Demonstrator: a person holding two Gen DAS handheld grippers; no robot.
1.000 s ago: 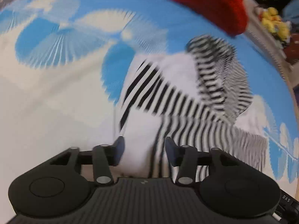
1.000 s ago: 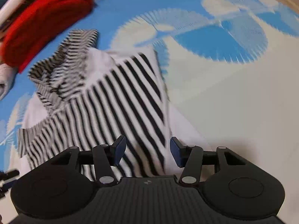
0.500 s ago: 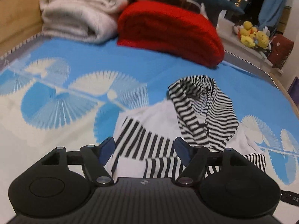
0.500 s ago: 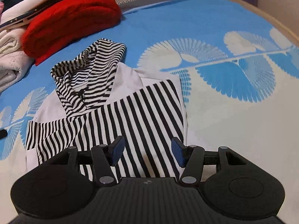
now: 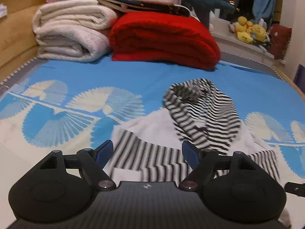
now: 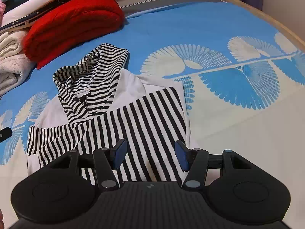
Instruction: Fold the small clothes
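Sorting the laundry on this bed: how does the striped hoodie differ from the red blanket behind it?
The striped hoodie is black-and-white with plain white panels; the red blanket is one solid colour. The hoodie lies spread low, sleeves folded across its body and hood rumpled; the blanket is a thick, finished fold. The hoodie lies alone; the blanket has folded linen on top. Both rest on the blue patterned bedspread.

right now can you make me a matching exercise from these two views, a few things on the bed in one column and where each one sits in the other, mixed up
Things
1. black-and-white striped hooded top
2. folded red knit blanket
3. rolled cream quilt
4. yellow plush toys

Places
A. on the window ledge beyond the bed
B. spread on the blue fan-print bedspread, sleeves folded across the body
C. far end of the bed, by the wooden frame
D. far end of the bed, just beyond the striped hood

Pairs: 1-B, 2-D, 3-C, 4-A
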